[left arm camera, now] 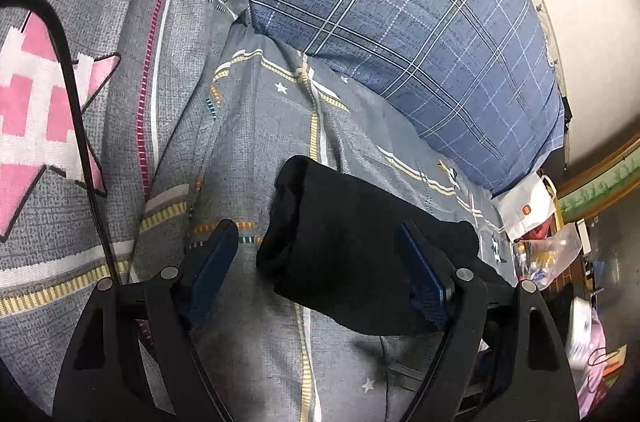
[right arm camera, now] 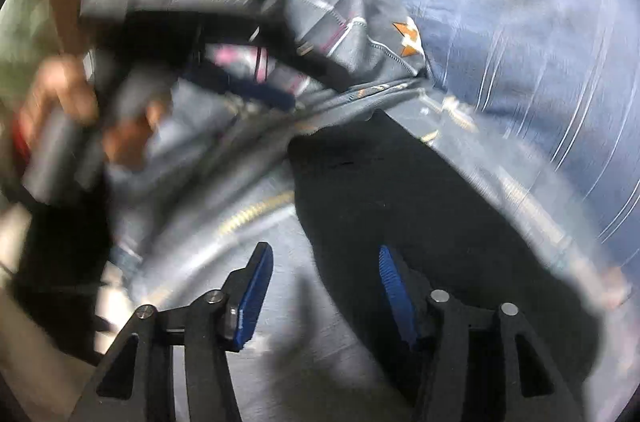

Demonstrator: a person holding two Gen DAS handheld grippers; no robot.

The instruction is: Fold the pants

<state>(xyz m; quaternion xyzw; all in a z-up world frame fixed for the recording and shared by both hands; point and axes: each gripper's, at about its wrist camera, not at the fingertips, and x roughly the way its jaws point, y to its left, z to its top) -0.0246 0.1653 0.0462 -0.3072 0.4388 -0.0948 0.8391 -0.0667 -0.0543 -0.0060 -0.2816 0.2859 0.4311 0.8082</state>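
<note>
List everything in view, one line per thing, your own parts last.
pants: one, black, folded bundle lying on the bedsheet between the left tongs' fingers
bedsheet: one, grey with stars and stripes, under the pants
pillow: one, blue plaid, beyond the pants
bags: a few, white and clear, off the bed's edge
left tongs: one, black with blue pads, open around the pants
right tongs: one, same colours, open, blurred view
hand: one, blurred, holding the left tongs
</note>
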